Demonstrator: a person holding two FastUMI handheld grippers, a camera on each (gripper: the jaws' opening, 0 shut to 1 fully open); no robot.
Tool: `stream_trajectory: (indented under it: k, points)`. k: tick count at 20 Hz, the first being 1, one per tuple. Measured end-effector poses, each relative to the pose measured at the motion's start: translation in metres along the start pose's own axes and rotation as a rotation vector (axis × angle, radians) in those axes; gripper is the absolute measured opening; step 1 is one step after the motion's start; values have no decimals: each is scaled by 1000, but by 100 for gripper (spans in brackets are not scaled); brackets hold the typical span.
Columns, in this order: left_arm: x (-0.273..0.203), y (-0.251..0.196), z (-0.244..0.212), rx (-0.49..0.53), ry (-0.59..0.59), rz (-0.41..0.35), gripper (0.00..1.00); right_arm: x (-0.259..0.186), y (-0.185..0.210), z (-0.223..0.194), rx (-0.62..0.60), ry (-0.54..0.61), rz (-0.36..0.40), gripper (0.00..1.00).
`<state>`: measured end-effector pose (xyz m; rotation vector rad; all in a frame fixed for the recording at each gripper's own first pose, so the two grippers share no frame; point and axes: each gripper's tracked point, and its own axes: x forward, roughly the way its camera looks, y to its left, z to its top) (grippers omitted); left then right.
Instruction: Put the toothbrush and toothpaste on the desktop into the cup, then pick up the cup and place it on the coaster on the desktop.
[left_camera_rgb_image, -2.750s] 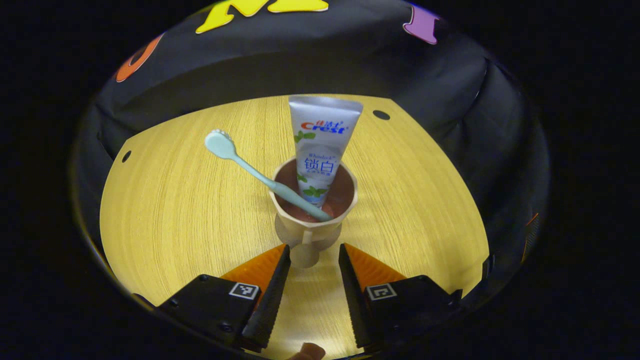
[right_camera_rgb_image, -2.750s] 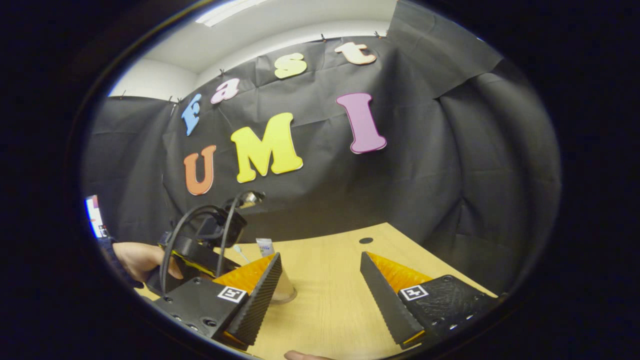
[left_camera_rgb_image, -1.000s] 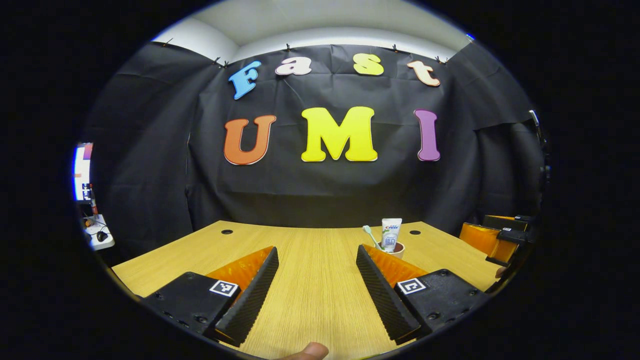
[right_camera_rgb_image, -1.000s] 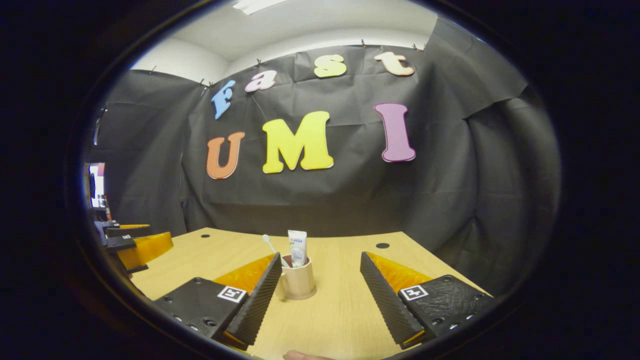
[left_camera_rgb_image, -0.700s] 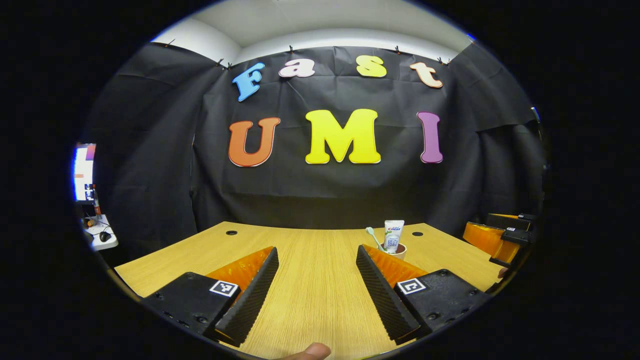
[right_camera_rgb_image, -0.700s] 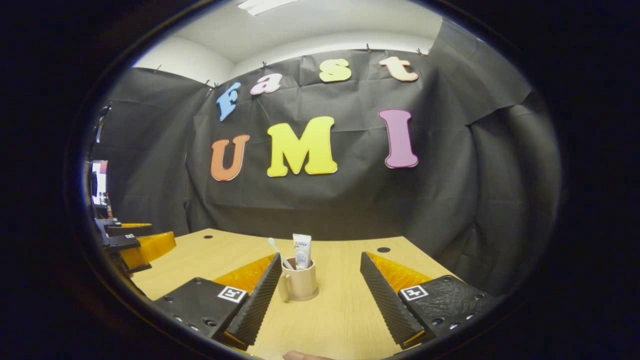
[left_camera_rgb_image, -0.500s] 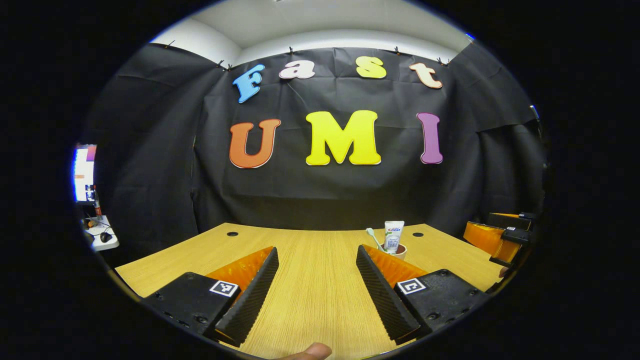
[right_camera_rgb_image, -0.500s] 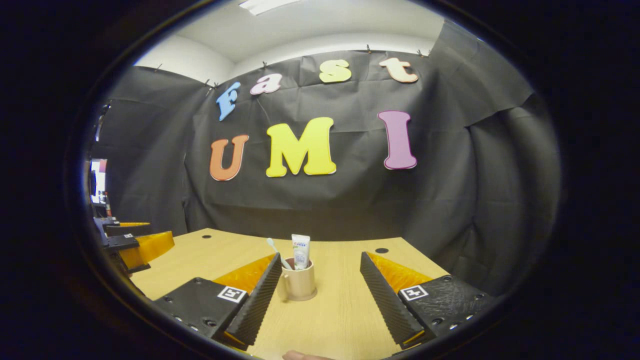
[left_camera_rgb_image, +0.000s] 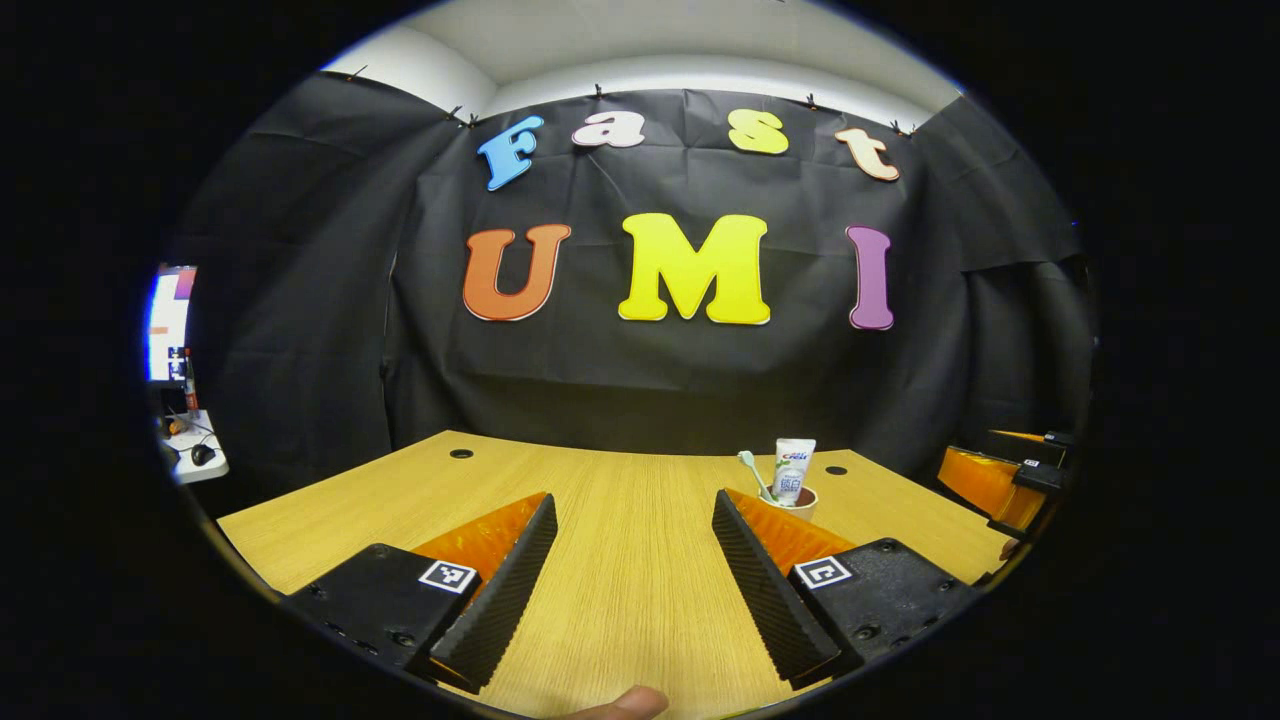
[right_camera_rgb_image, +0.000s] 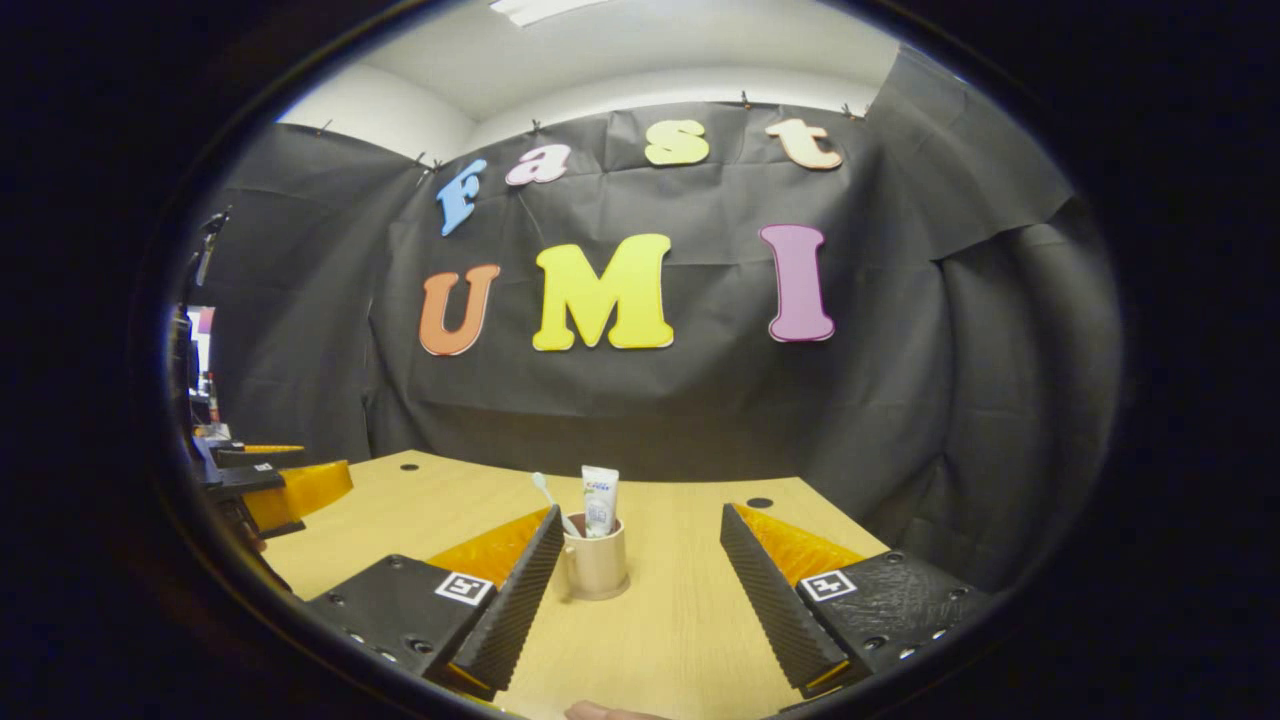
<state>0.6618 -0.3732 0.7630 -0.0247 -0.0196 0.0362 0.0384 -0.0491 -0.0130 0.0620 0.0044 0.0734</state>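
Wooden desk (right_camera_rgb_image: 680, 620): toothpaste (right_camera_rgb_image: 599, 500) label unreadable.

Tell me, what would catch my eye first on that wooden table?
Likely the beige cup standing alone on the wooden table, with a toothpaste tube upright in it and a pale toothbrush leaning out to its left. Up close, the right gripper spreads wide, its jaws empty, and the left gripper hovers open over bare wood.
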Motion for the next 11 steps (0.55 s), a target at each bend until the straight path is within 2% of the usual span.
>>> stream_trajectory:
  k: [7,11]
  points:
    - [-5,-3,3,-33,-13,-6,100,-3,-6,3,42,13,-6,95]
    - [-5,-3,12,9,-46,-3,99,-7,-7,9,53,-3,-6,95]
